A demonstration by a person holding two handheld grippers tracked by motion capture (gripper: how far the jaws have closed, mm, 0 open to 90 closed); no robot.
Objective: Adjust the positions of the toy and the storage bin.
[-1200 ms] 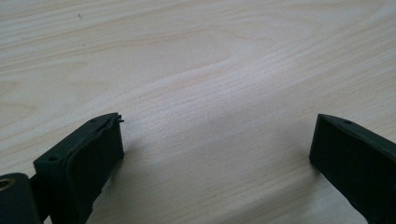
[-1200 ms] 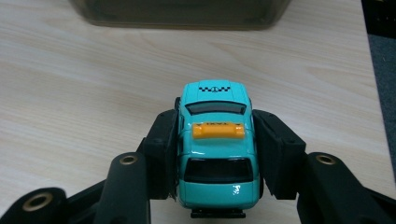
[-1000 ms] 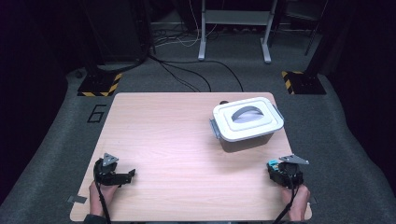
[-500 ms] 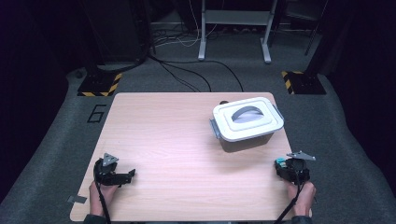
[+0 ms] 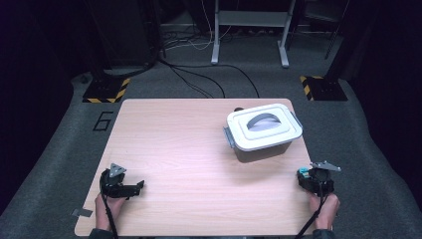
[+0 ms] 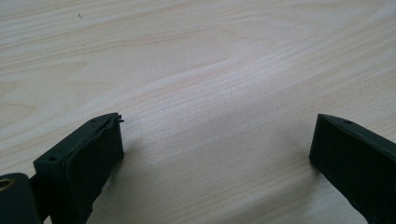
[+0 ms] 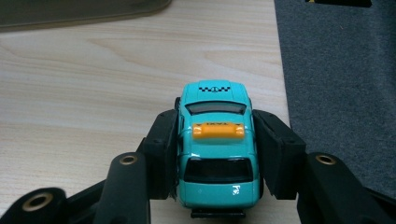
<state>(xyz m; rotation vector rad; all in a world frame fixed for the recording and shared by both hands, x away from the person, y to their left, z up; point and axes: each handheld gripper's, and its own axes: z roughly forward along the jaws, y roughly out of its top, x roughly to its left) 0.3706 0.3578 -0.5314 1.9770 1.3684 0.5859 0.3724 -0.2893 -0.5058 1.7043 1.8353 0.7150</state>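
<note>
Toy taxi [image 7: 216,154], teal with an orange roof sign and a checkered band on its roof, sits clamped between the jaws of the right tongs [image 7: 216,135] at the near right corner of the tabletop [image 5: 189,149]; the jaw pads press on both of its flanks, and the car points away from the camera toward the far edge. Seen from above, the left tongs [image 5: 139,185] rest at the near left of the tabletop, held by a hand [image 5: 107,211] that comes in from the bottom edge, a grey three-cornered plate on top. Their jaws stand wide apart with bare pale wood between them, as the left gripper view shows [image 6: 215,140]. Further right, toward the far right of the tabletop, stands a grey storage box [image 5: 263,132] with a white clip-on lid and a grey carrying handle, its lid on, well apart from both pairs of tongs. At the right edge, the right tongs [image 5: 302,175] lie just at the tabletop's border, the teal of the car visible at their tip, the other hand [image 5: 324,206] behind them. Grey carpet [image 5: 358,144] surrounds the tabletop, with black cables trailing across the floor beyond.
</note>
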